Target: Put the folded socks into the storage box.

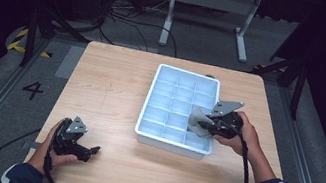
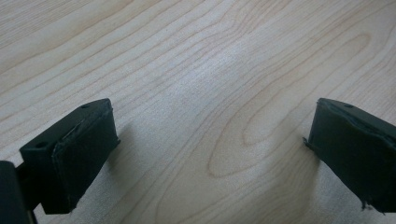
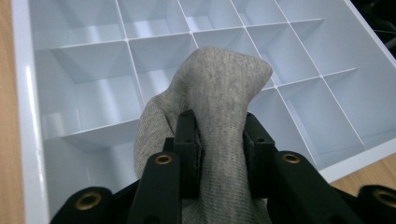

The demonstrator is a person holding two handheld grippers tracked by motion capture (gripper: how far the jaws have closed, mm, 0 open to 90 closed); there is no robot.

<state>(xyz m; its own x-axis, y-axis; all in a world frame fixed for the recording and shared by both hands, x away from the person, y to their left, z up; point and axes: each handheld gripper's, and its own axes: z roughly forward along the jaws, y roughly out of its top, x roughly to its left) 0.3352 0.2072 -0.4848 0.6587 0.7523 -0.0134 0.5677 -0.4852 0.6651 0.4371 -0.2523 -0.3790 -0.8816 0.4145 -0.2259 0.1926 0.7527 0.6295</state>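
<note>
One grey knitted cloth [image 3: 212, 107], sock-like in weave, was pinched between the closed jaws of the right gripper [image 3: 219, 140], its bunched upper fold standing above the fingertips at the centre of the right gripper view. In the high view the same cloth [image 1: 196, 120] hung at centre right of the frame, over the right-hand column of the white compartment tray [image 1: 148, 104], above its nearer cells.

One tray, white plastic, divided into a grid of cells, all visible cells bare; it sat on the wooden table [image 1: 111, 82] right of the frame's centre.

One right gripper [image 1: 210, 125], held in the person's right hand [image 1: 240, 133], reaching in over the tray's right rim.

One left gripper [image 1: 89, 150], lower left of the high view, held low over bare tabletop; its jaws stood wide apart with nothing between them, as the left gripper view showed.

Risk, judged: the cloth was bulkier than a single cell, so released from there it could drape over a divider or spill across the tray's right rim. A loose fold could also catch on a jaw pad [image 3: 189, 149] on release and be pulled back out.
</note>
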